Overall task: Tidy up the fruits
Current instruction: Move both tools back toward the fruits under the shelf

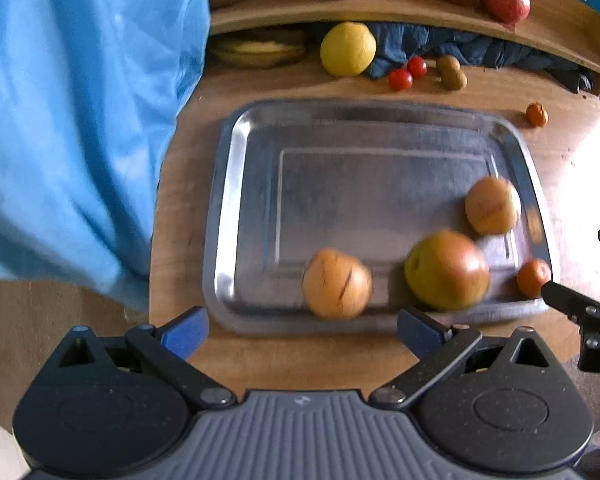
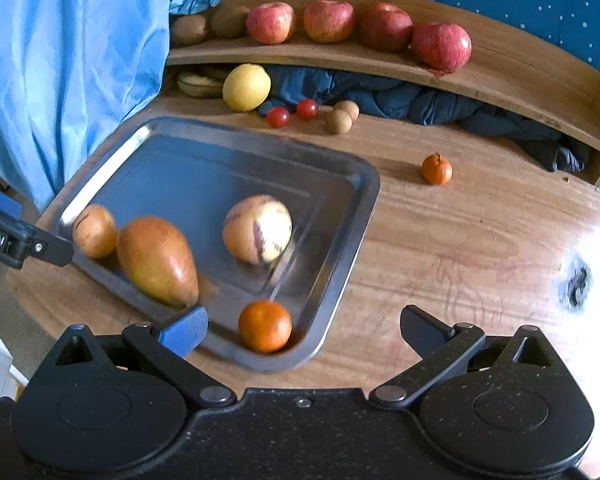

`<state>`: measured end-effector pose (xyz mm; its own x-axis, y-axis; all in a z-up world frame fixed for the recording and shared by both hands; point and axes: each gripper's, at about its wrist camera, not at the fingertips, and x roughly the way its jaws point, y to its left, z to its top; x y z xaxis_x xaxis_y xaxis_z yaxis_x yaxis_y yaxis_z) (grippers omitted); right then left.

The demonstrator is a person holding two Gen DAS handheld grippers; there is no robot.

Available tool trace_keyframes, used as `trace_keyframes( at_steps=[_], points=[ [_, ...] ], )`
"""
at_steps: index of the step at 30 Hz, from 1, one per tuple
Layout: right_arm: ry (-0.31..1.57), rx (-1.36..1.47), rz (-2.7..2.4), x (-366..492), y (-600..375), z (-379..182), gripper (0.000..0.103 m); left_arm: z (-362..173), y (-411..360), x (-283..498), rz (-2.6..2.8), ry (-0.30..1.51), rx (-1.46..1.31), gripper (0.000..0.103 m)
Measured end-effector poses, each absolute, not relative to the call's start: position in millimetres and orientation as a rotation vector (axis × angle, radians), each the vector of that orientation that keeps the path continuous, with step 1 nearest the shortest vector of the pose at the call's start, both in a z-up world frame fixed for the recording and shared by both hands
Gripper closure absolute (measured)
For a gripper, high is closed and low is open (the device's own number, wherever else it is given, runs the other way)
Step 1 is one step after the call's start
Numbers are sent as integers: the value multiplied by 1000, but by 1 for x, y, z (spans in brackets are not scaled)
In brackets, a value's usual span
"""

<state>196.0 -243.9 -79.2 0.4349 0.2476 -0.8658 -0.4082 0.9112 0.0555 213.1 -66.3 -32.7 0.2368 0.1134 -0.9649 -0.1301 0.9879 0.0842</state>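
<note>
While both grippers are hanging spread and empty at the metal tray's near edge, the small orange is sitting in its corner; the right gripper is best straddling it squarely before squeezing; the left gripper is idling.

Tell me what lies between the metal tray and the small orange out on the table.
Only bare wooden table separates the tray from the small orange, per the right wrist view.

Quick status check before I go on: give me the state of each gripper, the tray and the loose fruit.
left gripper: open, empty
right gripper: open, empty
metal tray: flat on table, holding four fruits
pear: lying in tray
small orange: in tray's near corner
second small orange: loose on table, outside tray
</note>
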Motion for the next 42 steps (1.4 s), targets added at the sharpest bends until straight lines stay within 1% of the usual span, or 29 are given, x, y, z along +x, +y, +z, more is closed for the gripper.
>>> trace_keyframes(
  at_steps=[13, 21, 42],
  points=[
    [989, -136, 300, 241, -246, -80, 1, -31, -82, 300, 98, 1246, 7, 1],
    [955, -147, 253, 266, -248, -84, 1, -43, -101, 349, 23, 1235, -3, 1],
    [981, -165, 156, 332, -268, -108, 2, -84, -157, 420, -153, 1262, -99, 1]
  ],
)
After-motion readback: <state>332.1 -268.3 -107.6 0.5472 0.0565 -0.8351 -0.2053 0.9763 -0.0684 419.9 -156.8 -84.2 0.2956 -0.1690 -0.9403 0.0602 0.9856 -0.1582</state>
